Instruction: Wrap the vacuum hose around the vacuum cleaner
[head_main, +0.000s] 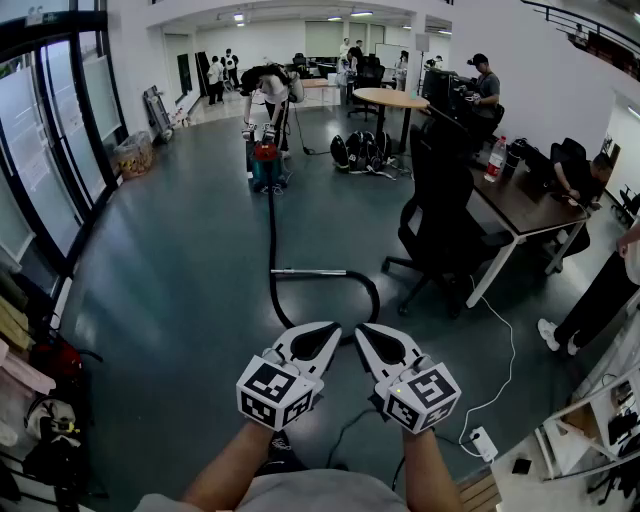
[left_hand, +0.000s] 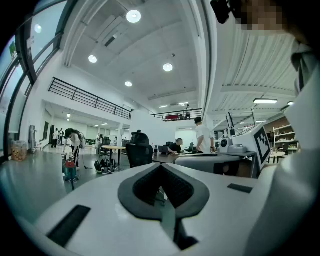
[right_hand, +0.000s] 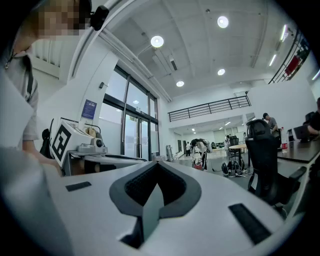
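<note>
Black vacuum hose (head_main: 271, 235) snaking over the floor (head_main: 170, 270) from the red-topped vacuum cleaner (head_main: 266, 162), looping beside its silver tube (head_main: 310, 271), left tongs (head_main: 322, 338) and right tongs (head_main: 375, 340) far from the vacuum cleaner, both clenched, empty.

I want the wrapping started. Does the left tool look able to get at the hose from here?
Probably not yet: the left tool is held level and shut, while the hose lies on the floor ahead. Nothing blocks the way; it must drop and open.

Glossy grey floor (head_main: 170, 270), tall windows (head_main: 60, 120), dark desk (head_main: 525, 205), black office chair (head_main: 445, 215).
</note>
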